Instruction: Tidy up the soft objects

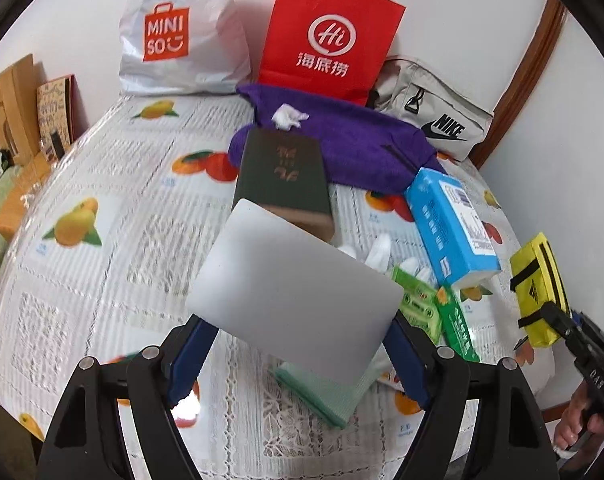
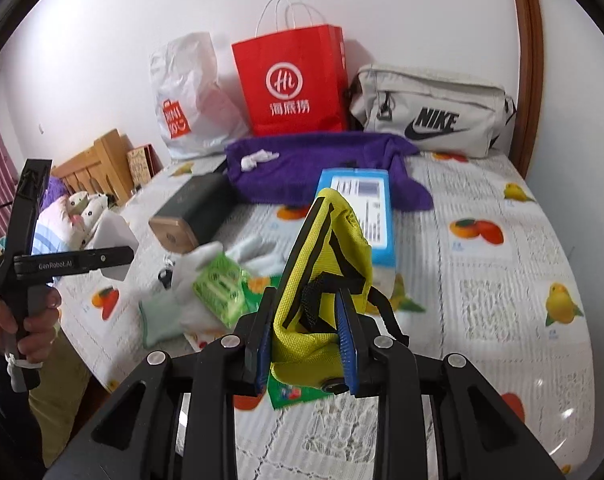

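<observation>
Right gripper [image 2: 306,344]: clenched on the yellow pouch [image 2: 326,276], blue pads pressing its lower folds from both sides; the pouch hangs lifted above the table, its top flopping toward the far side

Left gripper [image 1: 297,360]: its blue fingers [image 1: 189,364] stand wide on either side of a grey-white flat card [image 1: 293,284]; whether they actually pinch it cannot be told, though the card sits raised and tilted above the cloth

Near the claws: a pale green folded cloth [image 1: 326,396] lies on the table under the card; green tissue packs [image 1: 422,304] and white gloves [image 1: 378,252] lie just right of it

Further out: a blue tissue box [image 1: 450,224] to the right, a dark green box [image 1: 285,176] ahead, a purple garment [image 1: 342,140] spread behind both

Far edge: white Miniso bag [image 1: 181,40], red paper bag [image 1: 330,36] and grey Nike bag [image 1: 434,116] stand against the wall

Surface: fruit-print tablecloth [image 1: 113,208]

Step in hand: judged a carry, the pouch already picked up and not yet placed

Next move: likely needs the pouch taken to a far bag or a clear patch, set down before the pads part, since the slack fabric will sag and could snag on the tissue box
</observation>
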Available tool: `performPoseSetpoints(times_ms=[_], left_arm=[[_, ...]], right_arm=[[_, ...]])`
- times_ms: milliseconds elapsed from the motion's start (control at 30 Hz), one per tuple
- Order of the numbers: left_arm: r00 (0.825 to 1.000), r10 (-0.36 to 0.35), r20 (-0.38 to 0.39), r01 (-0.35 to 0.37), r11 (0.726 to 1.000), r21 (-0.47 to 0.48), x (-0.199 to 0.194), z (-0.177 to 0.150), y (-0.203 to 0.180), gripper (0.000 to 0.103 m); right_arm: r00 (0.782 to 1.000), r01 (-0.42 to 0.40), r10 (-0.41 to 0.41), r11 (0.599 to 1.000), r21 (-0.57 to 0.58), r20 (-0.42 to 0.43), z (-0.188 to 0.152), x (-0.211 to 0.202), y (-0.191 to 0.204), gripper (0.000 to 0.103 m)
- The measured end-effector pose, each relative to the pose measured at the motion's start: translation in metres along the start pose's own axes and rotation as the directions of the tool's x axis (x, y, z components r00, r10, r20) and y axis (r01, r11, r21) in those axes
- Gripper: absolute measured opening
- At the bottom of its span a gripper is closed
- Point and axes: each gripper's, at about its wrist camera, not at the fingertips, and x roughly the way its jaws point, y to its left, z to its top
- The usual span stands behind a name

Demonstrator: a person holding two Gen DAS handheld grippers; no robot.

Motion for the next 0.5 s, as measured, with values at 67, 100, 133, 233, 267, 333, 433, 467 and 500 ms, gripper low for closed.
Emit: performPoseSetpoints(times_ms=[67, 100, 133, 233, 267, 333, 433, 467, 500], left_arm=[[1.0, 0.009, 0.008, -0.009, 1.0, 0.0, -0.002, 0.007, 0.001, 0.079], [1.0, 0.007, 0.011, -0.007, 1.0, -0.001, -0.003, 0.011, 0.001, 0.079], [1.0, 0.005, 0.014, -0.005, 1.0, -0.001, -0.003, 0.014, 0.001, 0.079], [1.0, 0.006, 0.027, -0.006, 1.0, 0.004, -0.005, 0.026, 0.0, 0.079], [1.0, 0.007, 0.029, -0.008, 1.0, 0.006, -0.005, 0.029, 0.0, 0.079], [0.999, 0.011, 0.034, -0.011, 1.0, 0.009, -0.004, 0.037, -0.001, 0.079], [0.999, 0.015, 0.034, -0.015, 1.0, 0.005, 0.002, 0.049, -0.001, 0.079], [0.999, 0.017, 0.034, -0.017, 1.0, 0.004, 0.004, 0.052, 0.0, 0.079], [0.999, 0.019, 0.035, -0.019, 1.0, 0.003, 0.005, 0.056, 0.0, 0.079]], right_arm=[[1.0, 0.005, -0.005, 1.0, -0.001, 0.004, 0.007, 0.002, -0.001, 0.028], [1.0, 0.007, -0.007, 1.0, -0.003, 0.006, 0.013, 0.003, -0.002, 0.028], [1.0, 0.008, -0.008, 1.0, -0.004, 0.009, 0.017, 0.004, -0.002, 0.028], [1.0, 0.006, -0.005, 1.0, -0.002, 0.023, 0.031, 0.009, -0.005, 0.028], [1.0, 0.003, -0.003, 1.0, -0.001, 0.029, 0.037, 0.011, -0.006, 0.028], [0.999, 0.0, 0.0, 1.0, -0.006, 0.037, 0.047, 0.016, -0.006, 0.028], [0.999, 0.002, -0.002, 1.0, -0.009, 0.042, 0.059, 0.024, -0.008, 0.028], [0.999, -0.001, 0.002, 1.0, -0.008, 0.045, 0.064, 0.028, -0.008, 0.028], [0.999, -0.003, 0.004, 1.0, -0.01, 0.048, 0.068, 0.03, -0.009, 0.028]])
